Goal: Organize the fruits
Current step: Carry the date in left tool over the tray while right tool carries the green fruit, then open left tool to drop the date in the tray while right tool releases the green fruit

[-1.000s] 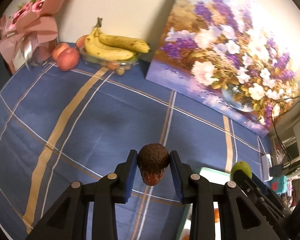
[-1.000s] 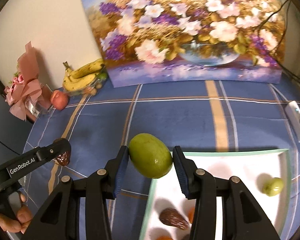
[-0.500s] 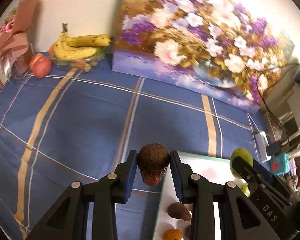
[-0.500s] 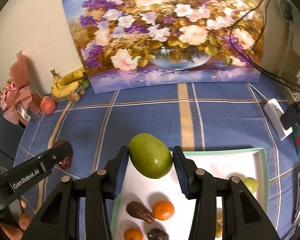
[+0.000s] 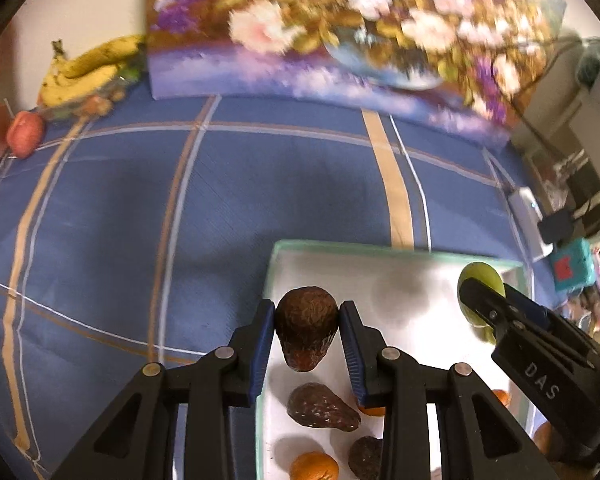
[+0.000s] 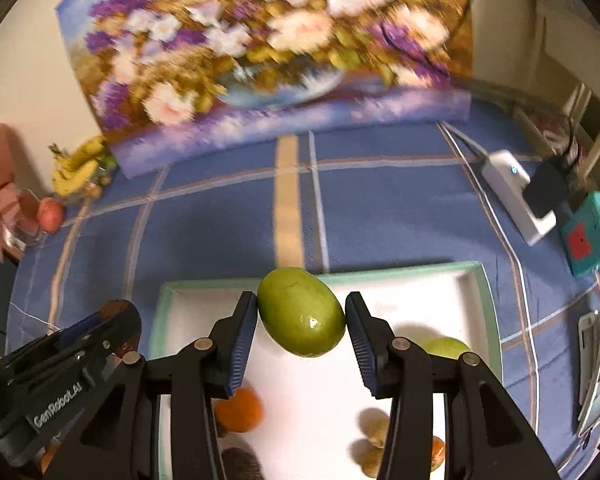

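Observation:
My left gripper (image 5: 307, 334) is shut on a dark brown avocado (image 5: 306, 330) and holds it above the left part of the white tray (image 5: 404, 276) with a green rim. My right gripper (image 6: 301, 322) is shut on a green mango (image 6: 301, 316) and holds it above the tray's far edge (image 6: 400, 272). In the tray lie another brown avocado (image 5: 322, 408), oranges (image 5: 314, 466) (image 6: 239, 410) and a small green fruit (image 6: 444, 347). The right gripper and its mango also show in the left wrist view (image 5: 482, 282).
A flower painting (image 6: 268, 56) leans on the wall behind the blue checked tablecloth (image 5: 140, 208). Bananas (image 5: 88, 68) and a red apple (image 5: 25, 138) sit far left. A white power strip (image 6: 516, 192) and a teal box (image 6: 590, 232) lie to the right.
Both grippers have moved right and forward with their fruits, from over the cloth to over the tray. Their grips have not changed.

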`<state>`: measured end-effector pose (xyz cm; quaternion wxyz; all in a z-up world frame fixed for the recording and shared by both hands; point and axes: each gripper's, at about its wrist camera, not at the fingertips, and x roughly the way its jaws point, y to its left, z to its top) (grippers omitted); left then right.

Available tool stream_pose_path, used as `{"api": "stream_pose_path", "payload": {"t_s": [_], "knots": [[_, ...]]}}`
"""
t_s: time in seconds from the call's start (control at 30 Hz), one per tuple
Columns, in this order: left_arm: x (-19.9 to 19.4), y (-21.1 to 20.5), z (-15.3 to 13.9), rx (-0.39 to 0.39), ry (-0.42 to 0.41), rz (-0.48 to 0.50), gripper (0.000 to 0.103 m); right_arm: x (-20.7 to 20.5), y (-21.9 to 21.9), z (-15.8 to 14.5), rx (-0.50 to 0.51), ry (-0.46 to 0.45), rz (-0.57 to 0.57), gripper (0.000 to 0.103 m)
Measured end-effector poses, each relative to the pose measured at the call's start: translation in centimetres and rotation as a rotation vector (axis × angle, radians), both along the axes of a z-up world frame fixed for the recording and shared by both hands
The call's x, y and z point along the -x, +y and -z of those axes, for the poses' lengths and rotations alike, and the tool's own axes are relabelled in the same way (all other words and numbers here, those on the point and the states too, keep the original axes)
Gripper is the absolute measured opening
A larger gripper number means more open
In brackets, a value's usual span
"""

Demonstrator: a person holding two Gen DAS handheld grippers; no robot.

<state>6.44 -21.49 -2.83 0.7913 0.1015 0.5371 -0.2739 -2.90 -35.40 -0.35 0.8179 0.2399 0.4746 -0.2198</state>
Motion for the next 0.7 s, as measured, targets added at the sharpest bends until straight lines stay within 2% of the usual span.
{"api": "stream_pose_path", "payload": {"t_s": [0.2, 0.37, 0.7], "knots": [[0.5, -1.0, 1.9, -0.043, 0.033, 0.031, 0.035, 0.3, -0.8, 3.2, -0.038, 0.081, 0.020, 0.047], [0.7, -1.5, 2.8, -0.062, 0.053, 0.042, 0.035, 0.4, -0.8, 4.6, -0.055, 0.110, 0.020, 0.047], [0.8, -1.4, 3.4, -0.084, 0.069, 0.046, 0.036, 0.4, -0.6, 4.9, -0.058, 0.117, 0.019, 0.048]]}}
